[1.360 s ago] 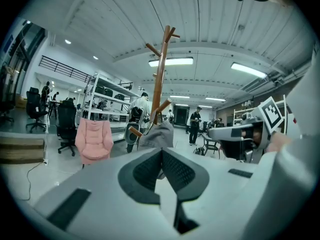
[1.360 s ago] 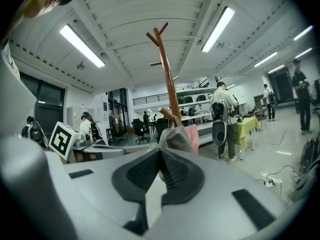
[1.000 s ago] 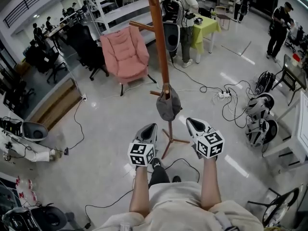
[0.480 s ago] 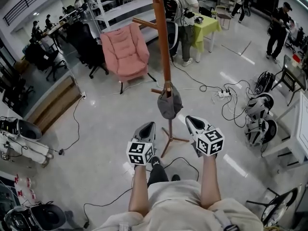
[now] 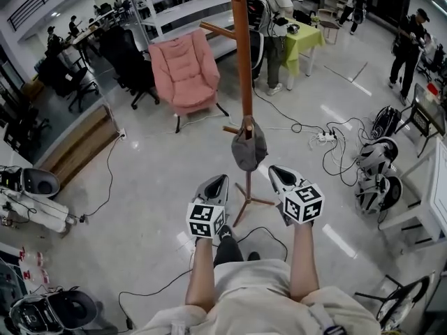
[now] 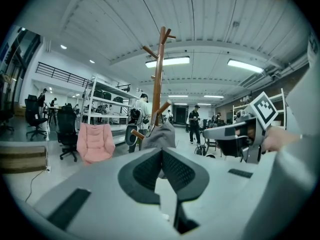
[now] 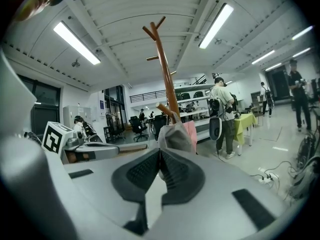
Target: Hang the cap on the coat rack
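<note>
My left gripper [image 5: 216, 185] and my right gripper [image 5: 279, 176] are held side by side, level, pointing at the coat rack [image 5: 242, 54]. Both pairs of jaws are pressed together with nothing between them; each gripper view shows the dark pads meeting at the tip.

The cap [image 5: 248, 149] is not in my grasp. It hangs on the rack's short lower peg [image 5: 231, 129], close against the upright pole, with its grey crown drooping down from the peg. It lies straight ahead of me, in the gap between my 2 grippers and apart from both. In each gripper view it shows just above the closed tips.

The pole's long axis runs straight up, and the cap's own length hangs along it. My right gripper looks slightly nearer to the cap than my left, so I judge it the likelier one for any adjusting. By my reading the hanging is done, and what remains is to back away without brushing the cap.
</note>
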`<state>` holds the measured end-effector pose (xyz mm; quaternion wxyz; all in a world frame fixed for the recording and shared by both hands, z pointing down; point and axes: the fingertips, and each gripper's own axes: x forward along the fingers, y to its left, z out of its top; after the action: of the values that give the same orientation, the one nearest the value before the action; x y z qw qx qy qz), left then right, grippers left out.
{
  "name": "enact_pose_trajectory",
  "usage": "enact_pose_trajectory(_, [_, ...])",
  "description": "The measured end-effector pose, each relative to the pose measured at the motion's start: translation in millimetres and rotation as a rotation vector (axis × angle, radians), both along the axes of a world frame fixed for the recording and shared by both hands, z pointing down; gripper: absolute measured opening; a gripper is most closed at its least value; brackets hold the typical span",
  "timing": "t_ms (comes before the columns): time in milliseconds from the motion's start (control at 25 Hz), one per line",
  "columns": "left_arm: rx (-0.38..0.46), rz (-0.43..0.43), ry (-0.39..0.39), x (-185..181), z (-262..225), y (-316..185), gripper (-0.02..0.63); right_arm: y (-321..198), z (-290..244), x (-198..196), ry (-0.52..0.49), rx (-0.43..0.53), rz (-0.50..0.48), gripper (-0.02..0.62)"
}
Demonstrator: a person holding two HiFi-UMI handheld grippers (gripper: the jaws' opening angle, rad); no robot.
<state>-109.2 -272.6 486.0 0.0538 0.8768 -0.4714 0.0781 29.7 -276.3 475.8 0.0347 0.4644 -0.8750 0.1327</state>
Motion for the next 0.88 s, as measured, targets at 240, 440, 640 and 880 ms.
enact_pose_trajectory(240, [-0.001,-0.006,0.011,-2,-3,-1,0.008,-3,1,-6,0.0,-0.006,-0.018,0.006])
enact_pose_trajectory(440, [-0.005,-0.018,0.021,-7,-2,5,0.008,1,2,-9,-0.003,-0.009,-0.023,0.006])
enact_pose_trajectory(640, [-0.002,-0.021,-0.023,-9,0,7,0.008,4,8,-15,-0.004,-0.028,-0.039,0.006])
enact_pose_trajectory(880, [0.003,-0.005,-0.025,-5,-3,6,0.008,6,6,-11,-0.003,-0.027,-0.03,0.006])
